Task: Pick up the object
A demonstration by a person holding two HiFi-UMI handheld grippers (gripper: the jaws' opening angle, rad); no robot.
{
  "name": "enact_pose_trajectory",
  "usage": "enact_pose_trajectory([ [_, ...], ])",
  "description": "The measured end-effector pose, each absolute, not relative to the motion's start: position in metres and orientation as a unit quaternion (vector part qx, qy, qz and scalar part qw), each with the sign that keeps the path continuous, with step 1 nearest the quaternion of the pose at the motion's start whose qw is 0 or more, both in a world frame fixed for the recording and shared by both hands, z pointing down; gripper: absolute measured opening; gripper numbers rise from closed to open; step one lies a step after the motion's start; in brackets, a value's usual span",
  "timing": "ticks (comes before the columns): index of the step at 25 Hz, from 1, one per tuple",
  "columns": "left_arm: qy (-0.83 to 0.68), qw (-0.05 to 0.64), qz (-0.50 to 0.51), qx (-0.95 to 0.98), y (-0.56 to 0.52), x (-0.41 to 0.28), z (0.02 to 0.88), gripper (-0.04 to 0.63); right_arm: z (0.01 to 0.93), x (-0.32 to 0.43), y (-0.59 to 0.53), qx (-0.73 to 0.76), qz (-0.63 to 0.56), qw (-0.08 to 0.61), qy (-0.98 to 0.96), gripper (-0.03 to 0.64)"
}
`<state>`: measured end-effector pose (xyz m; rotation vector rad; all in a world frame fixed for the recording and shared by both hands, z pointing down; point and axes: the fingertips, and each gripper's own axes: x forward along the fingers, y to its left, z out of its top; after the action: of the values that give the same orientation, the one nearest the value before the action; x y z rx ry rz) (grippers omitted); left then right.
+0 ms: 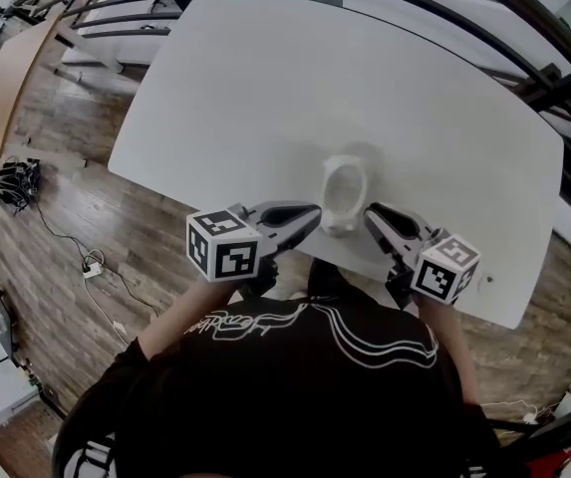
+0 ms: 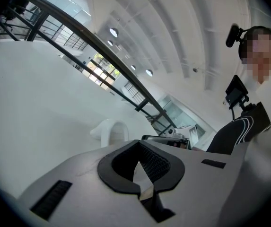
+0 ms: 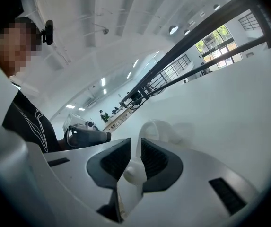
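Right gripper (image 1: pixel 370 211) clamped on the cup (image 1: pixel 343 189); left gripper (image 1: pixel 314 211), at its nine o'clock, jaws together, empty. Railing (image 1: pixel 562 88) beyond table (image 1: pixel 265 88), twelve o'clock.

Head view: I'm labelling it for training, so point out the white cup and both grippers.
white cup (image 1: pixel 345 189), head view, inside its opening.
left gripper (image 1: pixel 316 212), head view, at its jaw tips.
right gripper (image 1: pixel 369 211), head view, at its jaw tips.
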<state>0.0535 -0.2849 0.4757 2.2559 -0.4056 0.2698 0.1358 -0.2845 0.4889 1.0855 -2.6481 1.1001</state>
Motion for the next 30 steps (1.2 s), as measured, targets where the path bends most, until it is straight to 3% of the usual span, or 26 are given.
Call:
enact_pose_trajectory([
  [8,-0.170,0.414,0.102,0.888,-0.307,0.042,0.487,0.008,0.515,0.137,-0.311,0.369,0.368,0.067,-0.851,0.026],
  [9,-0.171,0.415,0.102,0.888,-0.308,0.042,0.487,0.008,0.518,0.137,-0.313,0.368,0.369,0.071,-0.850,0.047],
  [10,-0.172,0.416,0.102,0.887,-0.310,0.041,0.488,0.008,0.521,0.136,-0.314,0.365,0.372,0.076,-0.850,0.112],
  [12,-0.174,0.418,0.101,0.886,-0.312,0.039,0.491,0.008,0.527,0.134,-0.316,0.359,0.377,0.087,-0.849,0.146],
  [30,-0.188,0.425,0.094,0.880,-0.323,0.027,0.497,0.008,0.566,0.117,-0.330,0.319,0.457,0.155,-0.815,0.152],
])
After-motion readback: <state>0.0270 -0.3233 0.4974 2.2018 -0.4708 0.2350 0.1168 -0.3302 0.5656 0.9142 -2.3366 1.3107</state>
